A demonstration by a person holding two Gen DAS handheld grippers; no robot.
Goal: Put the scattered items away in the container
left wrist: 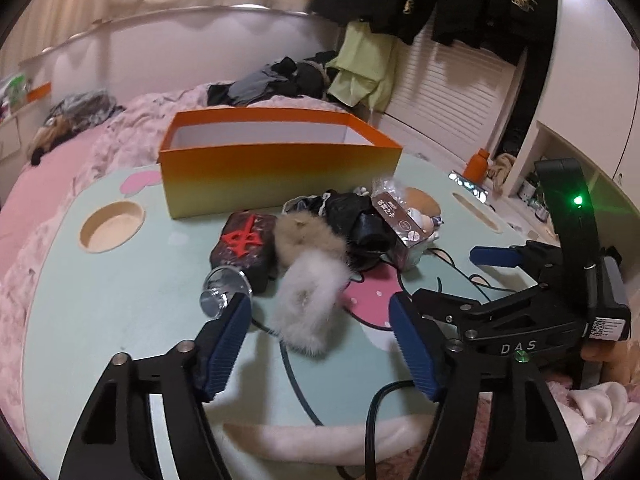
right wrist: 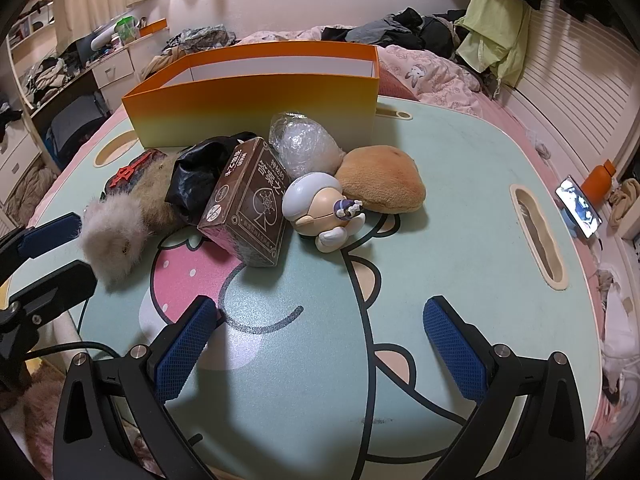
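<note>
Item: white fur piece, frame centre, lying between my left gripper pads, jaws half-open, nothing held yet. Orange box behind, upper centre. Right gripper wide open, empty. Step: first pickup. Next: close, lift.

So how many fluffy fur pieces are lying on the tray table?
2. The white fur piece lies nearest the left gripper, and the tan fur piece touches it from behind, next to the black bag. More could be hidden under the pile.
</note>
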